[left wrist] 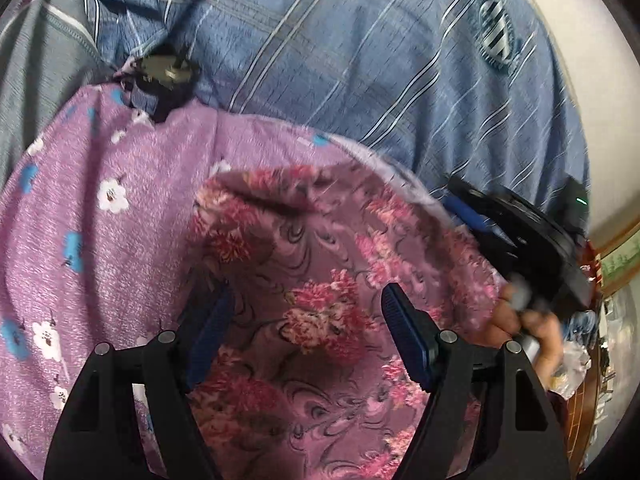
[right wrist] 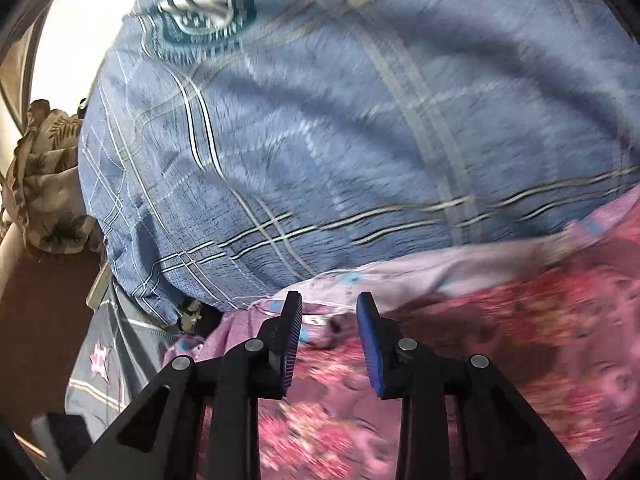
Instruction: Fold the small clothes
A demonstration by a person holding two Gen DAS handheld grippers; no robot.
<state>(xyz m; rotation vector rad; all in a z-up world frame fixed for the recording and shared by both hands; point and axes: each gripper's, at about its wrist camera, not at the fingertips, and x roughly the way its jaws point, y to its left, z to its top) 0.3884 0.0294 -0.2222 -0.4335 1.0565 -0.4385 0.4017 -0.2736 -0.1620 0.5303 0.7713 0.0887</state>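
Left gripper wide apart, blue ribbed pads clear on the right side; the left pad is partly sunk behind a fold of the rose-print cloth, which fills the gap between the fingers. Whether that pad touches the cloth, cannot tell; nothing is pinched. Right gripper open too, narrower gap, fingers over the same rose-print cloth, tips near its pale edge, nothing between the pads. No readable writing anywhere; the blue plaid sheet carries a round teal crest, its lettering too blurred to read. Same crest in the right view, also unreadable. Rose-print cloth lies on a lilac cloth with white and blue flowers, both on the plaid sheet. From the left view the right gripper's body shows at the cloth's right edge, held by a hand. Grey cloth with a pink star low left in the right view; leaf-print bundle beyond it.
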